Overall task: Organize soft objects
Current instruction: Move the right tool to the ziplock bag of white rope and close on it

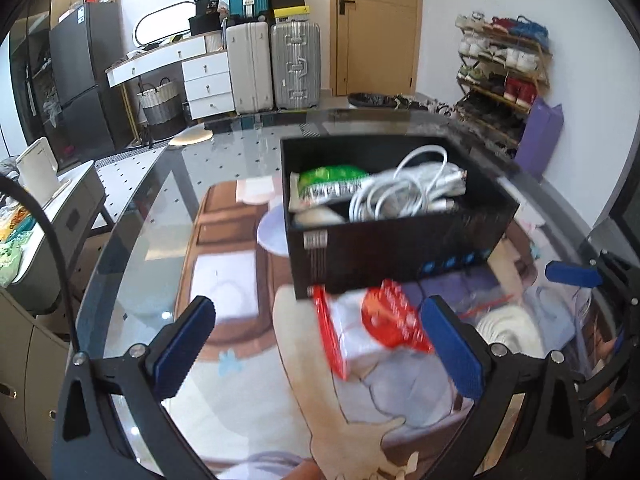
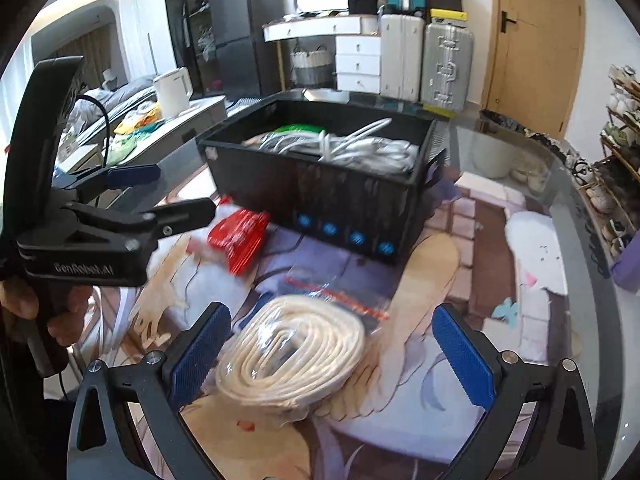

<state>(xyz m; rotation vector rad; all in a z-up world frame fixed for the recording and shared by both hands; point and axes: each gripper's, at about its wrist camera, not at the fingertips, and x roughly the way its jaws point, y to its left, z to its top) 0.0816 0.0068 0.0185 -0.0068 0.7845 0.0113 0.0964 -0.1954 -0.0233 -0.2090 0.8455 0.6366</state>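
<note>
Both tools gape empty: the right tool (image 2: 332, 360) straddles the bagged rope (image 2: 292, 360) dead ahead, while the left tool (image 1: 320, 344) has the red pack (image 1: 372, 332) between its fingers

My left gripper (image 1: 320, 344) has its jaws wide apart over the glass bench (image 1: 160, 208), nothing between the pads. Red-and-white packet (image 1: 360, 328) lies just ahead, against the black box (image 1: 400, 248). Box holds coiled white cable (image 1: 408, 192) and a green packet (image 1: 332, 180).
</note>
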